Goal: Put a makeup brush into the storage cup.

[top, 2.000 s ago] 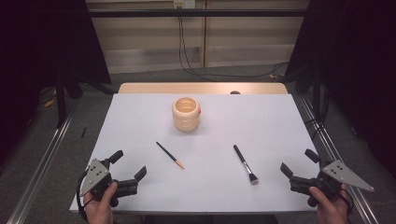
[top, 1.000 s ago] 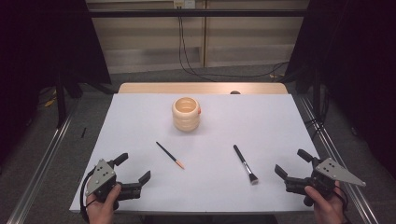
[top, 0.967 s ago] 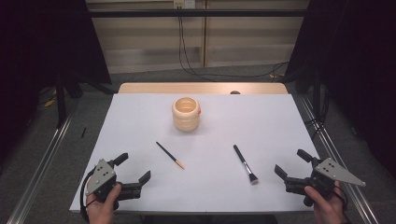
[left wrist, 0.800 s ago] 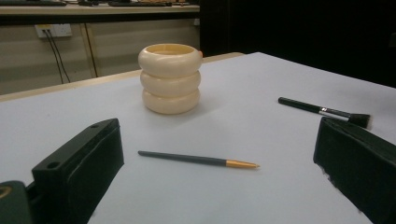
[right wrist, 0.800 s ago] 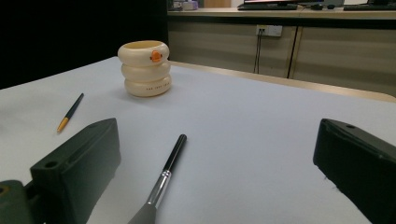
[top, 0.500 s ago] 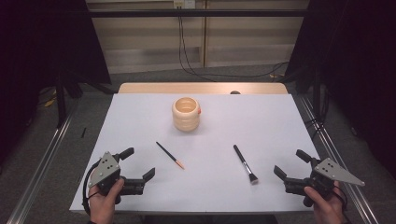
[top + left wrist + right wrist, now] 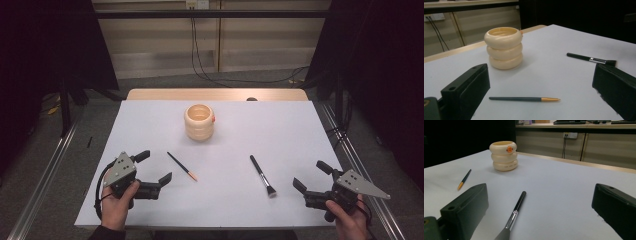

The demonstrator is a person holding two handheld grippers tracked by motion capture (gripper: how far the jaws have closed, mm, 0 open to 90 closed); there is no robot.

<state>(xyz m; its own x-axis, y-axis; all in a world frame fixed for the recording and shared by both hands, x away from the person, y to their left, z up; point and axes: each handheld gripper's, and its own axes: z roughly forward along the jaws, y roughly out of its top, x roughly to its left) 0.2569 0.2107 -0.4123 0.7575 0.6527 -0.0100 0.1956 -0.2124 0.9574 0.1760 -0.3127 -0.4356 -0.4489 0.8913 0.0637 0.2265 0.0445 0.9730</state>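
Observation:
A cream ribbed holder [image 7: 199, 122] stands upright at the table's centre back, also in the left gripper view [image 7: 504, 48] and the right gripper view [image 7: 504, 155]. A dark pencil with an orange tip [image 7: 182, 166] [image 7: 524, 99] [image 7: 464, 179] lies left of centre. A black makeup brush [image 7: 263, 175] [image 7: 591, 59] [image 7: 512, 217] lies right of centre. My left gripper [image 7: 154, 166] is open near the front left, just left of the pencil, nothing between its jaws. My right gripper [image 7: 312, 175] is open at the front right, a little right of the brush.
The white table top [image 7: 280, 130] has a wooden strip [image 7: 215, 94] along its far edge. Metal rails [image 7: 45, 172] run along both sides on the floor. Cables [image 7: 210, 70] hang down the wall behind.
The left gripper has moved right and forward toward the pencil. The right gripper has shifted slightly left toward the brush. Holder, pencil and brush lie as before.

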